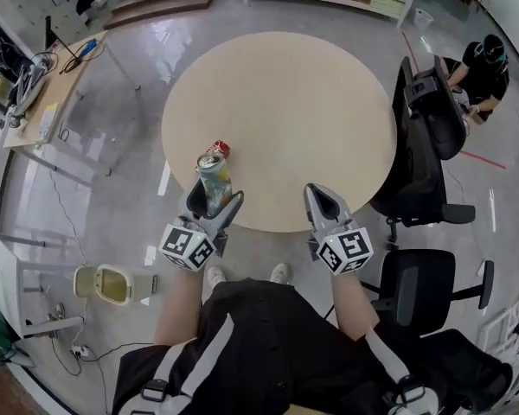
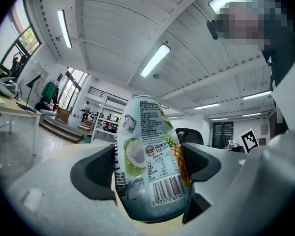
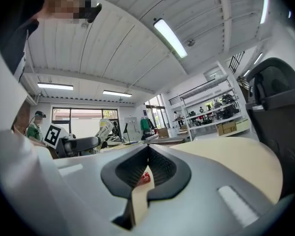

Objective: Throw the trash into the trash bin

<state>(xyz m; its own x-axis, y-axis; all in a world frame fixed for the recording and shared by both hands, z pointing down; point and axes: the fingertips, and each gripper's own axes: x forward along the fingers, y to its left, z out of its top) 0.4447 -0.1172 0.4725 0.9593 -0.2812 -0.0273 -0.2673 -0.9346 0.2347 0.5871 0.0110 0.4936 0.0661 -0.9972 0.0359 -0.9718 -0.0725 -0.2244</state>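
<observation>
Glossy grey floor surrounds a round beige table (image 1: 311, 102); over its near edge the grey left gripper (image 1: 214, 195) clamps a pale teal drink can (image 2: 150, 161) mid-body. The can looks light, thin-walled, slick and easily dented. Its label shows coconut, pineapple, a barcode and "WATER DRINK". The grey right gripper (image 1: 323, 197), also at that edge, is closed on nothing

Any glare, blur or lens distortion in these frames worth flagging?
Head view: glare streaks on the glossy floor, table evenly lit. Left gripper view: strong fisheye, dark corners, can label still sharp. Right gripper view: ceiling tube light blown out, same fisheye vignette.
</observation>
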